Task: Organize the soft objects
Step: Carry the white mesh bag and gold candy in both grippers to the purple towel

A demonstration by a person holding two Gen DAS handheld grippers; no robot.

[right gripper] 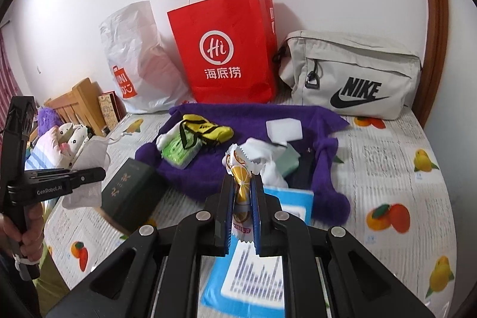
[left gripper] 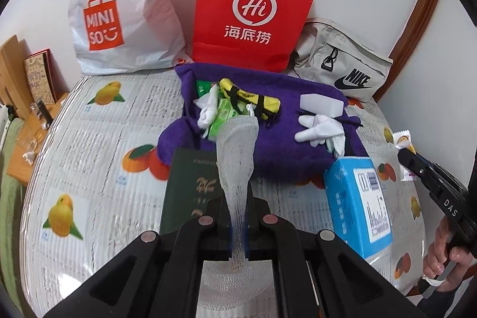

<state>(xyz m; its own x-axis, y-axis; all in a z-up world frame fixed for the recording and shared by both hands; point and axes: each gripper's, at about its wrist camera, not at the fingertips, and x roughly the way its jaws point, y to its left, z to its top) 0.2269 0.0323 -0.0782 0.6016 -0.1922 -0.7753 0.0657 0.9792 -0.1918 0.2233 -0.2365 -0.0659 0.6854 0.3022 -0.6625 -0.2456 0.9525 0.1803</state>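
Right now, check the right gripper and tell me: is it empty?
No. The right gripper is shut on a snack packet printed with a lemon slice, pinched upright between its blue-padded fingers.

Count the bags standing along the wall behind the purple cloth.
3: white Miniso plastic bag on the left, red Haidilao paper bag in the middle, beige Nike pouch on the right. More may be hidden behind them.

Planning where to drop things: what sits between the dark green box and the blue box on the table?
In the left wrist view, the purple cloth's front edge and the white foam net held by the left gripper lie between the dark green box and blue box.
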